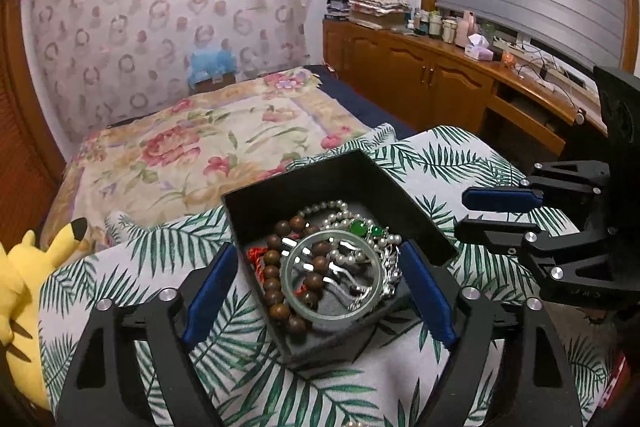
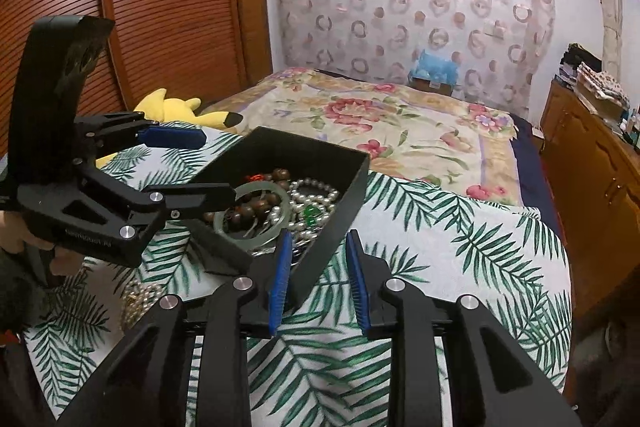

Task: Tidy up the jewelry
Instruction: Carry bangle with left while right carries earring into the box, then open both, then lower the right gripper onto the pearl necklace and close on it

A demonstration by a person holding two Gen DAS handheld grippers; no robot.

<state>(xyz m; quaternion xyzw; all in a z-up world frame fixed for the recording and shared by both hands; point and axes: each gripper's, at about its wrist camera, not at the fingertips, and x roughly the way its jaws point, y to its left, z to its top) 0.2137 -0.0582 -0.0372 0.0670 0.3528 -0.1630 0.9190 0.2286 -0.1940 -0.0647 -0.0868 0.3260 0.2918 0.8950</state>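
One open black square jewelry box (image 1: 320, 183) on palm-leaf print cloth (image 1: 432, 155) on bed. Contents, tangled: one pale green jade bangle (image 1: 332, 311), one brown wooden bead bracelet (image 1: 276, 279), white pearl strands (image 1: 340, 211), count unclear. Left gripper (image 1: 320, 299) fingers spread, flanking box. Right gripper (image 2: 320, 287) fingers partly parted astride box wall, contact unclear.

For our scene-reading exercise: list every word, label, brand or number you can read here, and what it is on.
No text reads clearly.
Raised lettering on the left gripper: too blurred to read.
Faint marks on the right gripper: too blurred.
Label on the cardboard box at the bed's far end: too small.
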